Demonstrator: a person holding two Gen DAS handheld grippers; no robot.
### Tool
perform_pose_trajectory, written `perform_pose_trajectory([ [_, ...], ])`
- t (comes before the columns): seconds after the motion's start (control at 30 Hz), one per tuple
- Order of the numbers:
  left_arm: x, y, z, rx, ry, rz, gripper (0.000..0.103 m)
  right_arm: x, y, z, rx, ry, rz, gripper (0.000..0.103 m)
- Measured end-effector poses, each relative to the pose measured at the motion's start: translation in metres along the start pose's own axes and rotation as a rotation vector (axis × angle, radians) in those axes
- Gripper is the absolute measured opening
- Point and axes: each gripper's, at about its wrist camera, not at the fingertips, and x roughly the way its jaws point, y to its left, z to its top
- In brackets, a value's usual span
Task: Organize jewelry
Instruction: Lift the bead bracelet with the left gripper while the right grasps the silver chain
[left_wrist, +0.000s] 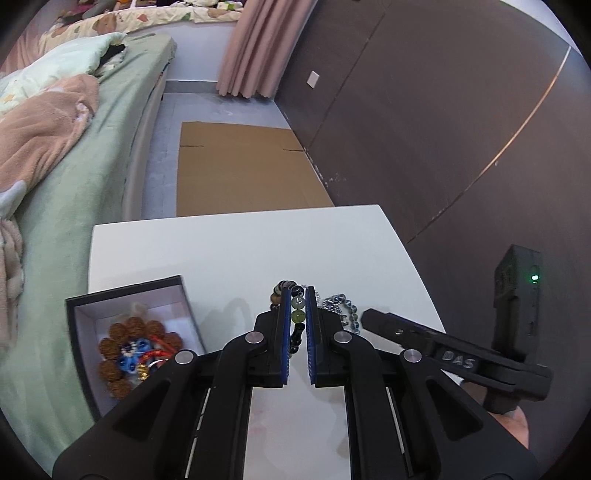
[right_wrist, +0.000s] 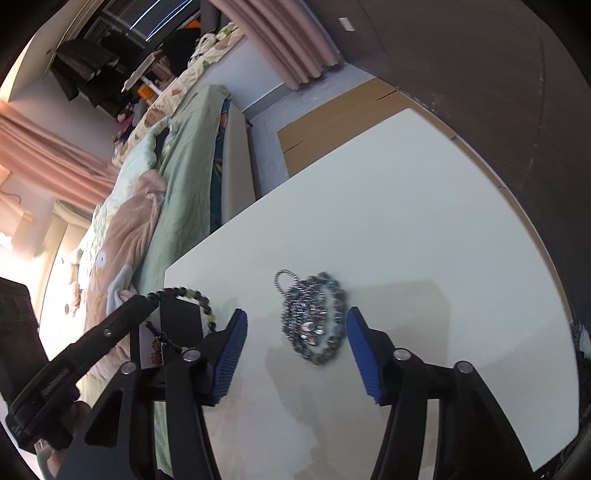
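Green bedding covered the bed (left_wrist: 110, 155) at the far left, and beside it, on the left part of the white bench (left_wrist: 258, 251), stood an open dark box (left_wrist: 127, 293) already holding a brown beaded bracelet (left_wrist: 122, 354) and some red and blue pieces. To the right of the box, the left gripper (left_wrist: 296, 317) was clenched on a bracelet of dark and green beads (left_wrist: 297, 314), its blue pads pressed against the strand from both sides; in the right wrist view that strand hung as a loop, apparently clear of the bench. Farther right lay the silvery-blue beaded chain (right_wrist: 314, 317), heaped in a small pile on bare bench, with one thin loop poking out at its upper left. The right gripper (right_wrist: 296, 325) stood released around it, jaws apart, one blue pad on each side of the heap and neither touching it. The pile's long axis ran roughly along the gripper's pointing line, so the pads faced its narrower sides, and it lay centred between them, perhaps a little nearer the right pad. The right hand was plainly the nearer one to this piece, the left being occupied. The box lay well to the left, past the left gripper, so the held bracelet probably had the shorter trip.
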Motion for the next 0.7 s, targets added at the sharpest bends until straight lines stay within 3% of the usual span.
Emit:
perform_pose_trajectory([
  [0.23, -0.017, 0.018, 0.0, -0.025, -0.023, 0.003, 0.008, 0.02, 0.012, -0.001, -0.024, 0.016, -0.069, 0.043],
  [0.4, -0.03, 0.031, -0.001, -0.038, -0.037, 0.003, 0.008, 0.027, 0.012, -0.001, -0.024, 0.008, -0.133, 0.028],
  [0.57, -0.04, 0.039, -0.005, -0.048, -0.051, 0.002, 0.008, 0.031, 0.007, 0.0, -0.013, -0.004, -0.185, 0.024],
  [0.7, -0.046, 0.043, -0.006, -0.057, -0.058, 0.001, 0.008, 0.04, 0.007, -0.002, -0.016, 0.013, -0.201, 0.012],
])
